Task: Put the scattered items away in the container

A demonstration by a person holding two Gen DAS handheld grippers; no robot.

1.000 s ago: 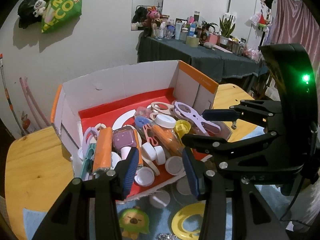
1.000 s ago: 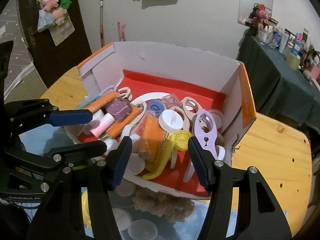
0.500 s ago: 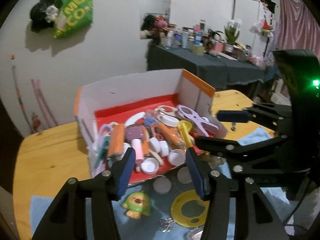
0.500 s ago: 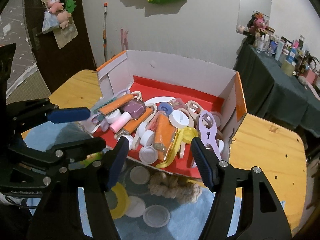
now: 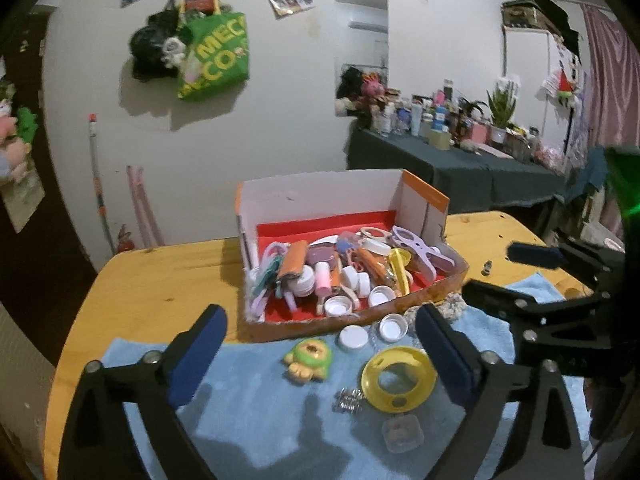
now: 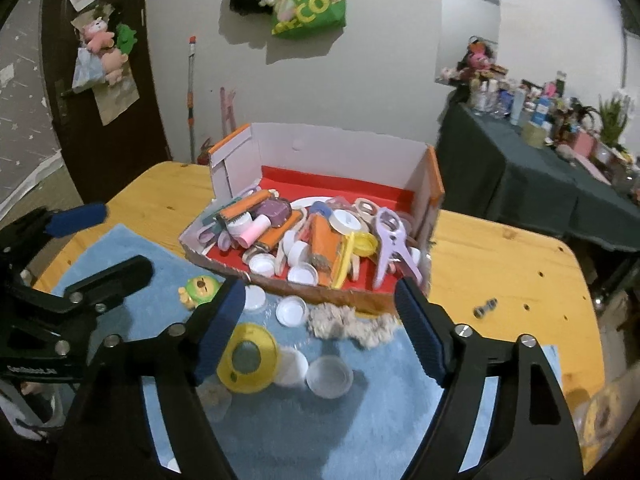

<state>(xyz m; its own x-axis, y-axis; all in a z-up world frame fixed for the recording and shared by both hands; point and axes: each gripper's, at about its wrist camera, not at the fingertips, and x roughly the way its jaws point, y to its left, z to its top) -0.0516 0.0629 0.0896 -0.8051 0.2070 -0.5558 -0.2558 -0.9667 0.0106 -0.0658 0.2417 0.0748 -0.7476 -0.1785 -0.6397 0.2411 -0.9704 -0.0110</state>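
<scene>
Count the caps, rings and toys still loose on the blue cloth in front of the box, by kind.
White caps: 3
Clear lid: 1
Yellow ring: 1
Green toy: 1
Total: 6

A green shopping bag point(image 5: 216, 56) hangs on the white wall beside a black bag point(image 5: 154, 52). A dark-clothed side table point(image 5: 452, 164) carries bottles and a potted plant point(image 5: 502, 106). Plush toys point(image 6: 106, 50) hang on the dark door point(image 6: 96, 92).
</scene>
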